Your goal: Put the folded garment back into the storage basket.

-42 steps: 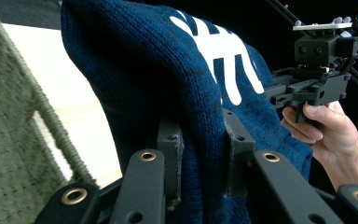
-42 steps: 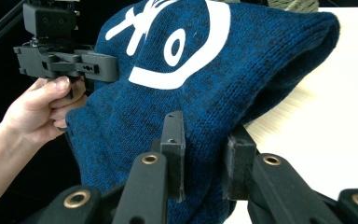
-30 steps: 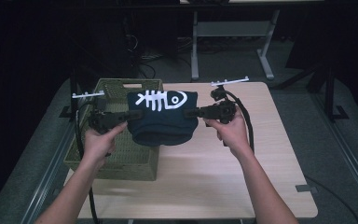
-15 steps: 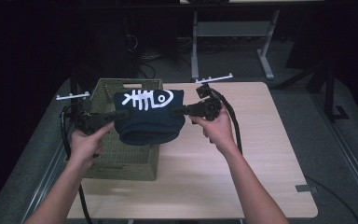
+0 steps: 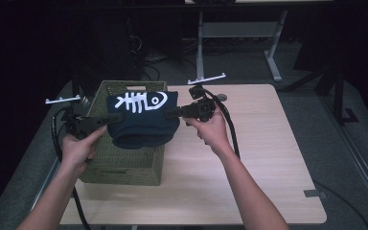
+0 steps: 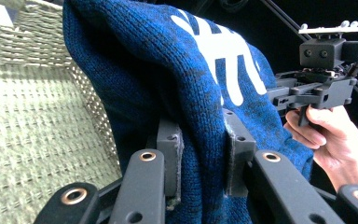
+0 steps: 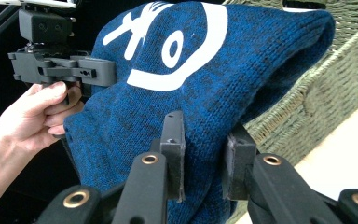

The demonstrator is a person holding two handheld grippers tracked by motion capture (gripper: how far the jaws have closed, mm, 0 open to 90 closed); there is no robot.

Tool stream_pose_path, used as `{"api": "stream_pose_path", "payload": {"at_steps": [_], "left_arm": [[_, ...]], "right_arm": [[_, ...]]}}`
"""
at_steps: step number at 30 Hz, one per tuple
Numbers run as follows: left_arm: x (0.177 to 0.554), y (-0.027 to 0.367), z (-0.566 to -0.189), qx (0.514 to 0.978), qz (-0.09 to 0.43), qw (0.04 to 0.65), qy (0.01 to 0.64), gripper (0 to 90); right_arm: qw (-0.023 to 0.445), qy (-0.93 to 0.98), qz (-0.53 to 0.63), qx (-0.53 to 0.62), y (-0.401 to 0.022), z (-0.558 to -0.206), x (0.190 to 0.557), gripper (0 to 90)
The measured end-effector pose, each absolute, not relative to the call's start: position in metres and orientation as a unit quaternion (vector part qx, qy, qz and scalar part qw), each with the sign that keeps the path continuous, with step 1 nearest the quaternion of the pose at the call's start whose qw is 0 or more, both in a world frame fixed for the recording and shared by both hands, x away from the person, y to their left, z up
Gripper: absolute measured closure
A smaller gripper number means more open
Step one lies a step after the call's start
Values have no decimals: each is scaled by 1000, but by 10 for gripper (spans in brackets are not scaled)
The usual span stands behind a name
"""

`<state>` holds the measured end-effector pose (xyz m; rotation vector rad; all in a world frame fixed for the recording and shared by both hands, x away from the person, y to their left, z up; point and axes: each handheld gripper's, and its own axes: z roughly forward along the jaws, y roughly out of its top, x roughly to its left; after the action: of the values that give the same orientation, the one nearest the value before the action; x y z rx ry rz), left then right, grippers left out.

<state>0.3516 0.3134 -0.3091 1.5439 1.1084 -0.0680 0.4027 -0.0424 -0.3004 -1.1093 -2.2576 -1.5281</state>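
Both tools tight on sweater — probably folded.

We have carried the blue knit beanie, pinched between our left gripper and right gripper, leftward from the table's middle to above the woven basket.

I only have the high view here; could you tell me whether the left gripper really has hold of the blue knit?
Observer: Yes. In the left gripper view, the left gripper pinches a fold of the knit between both pads.
Operator: Thank you. And the right one, please?
Observer: The right gripper is likewise shut on the fabric, below the white fish-skeleton print.
Operator: Is the basket woven?
Observer: Yes, the basket shows a tight green weave up close.
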Motion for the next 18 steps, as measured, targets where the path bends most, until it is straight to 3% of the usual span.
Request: {"api": "stream_pose_path", "payload": {"at_steps": [18], "left_arm": [[348,341,-314,648,-21,577,496,727]], "right_arm": [[104,-766,-514,-371,-12,-304,407,737]]}}
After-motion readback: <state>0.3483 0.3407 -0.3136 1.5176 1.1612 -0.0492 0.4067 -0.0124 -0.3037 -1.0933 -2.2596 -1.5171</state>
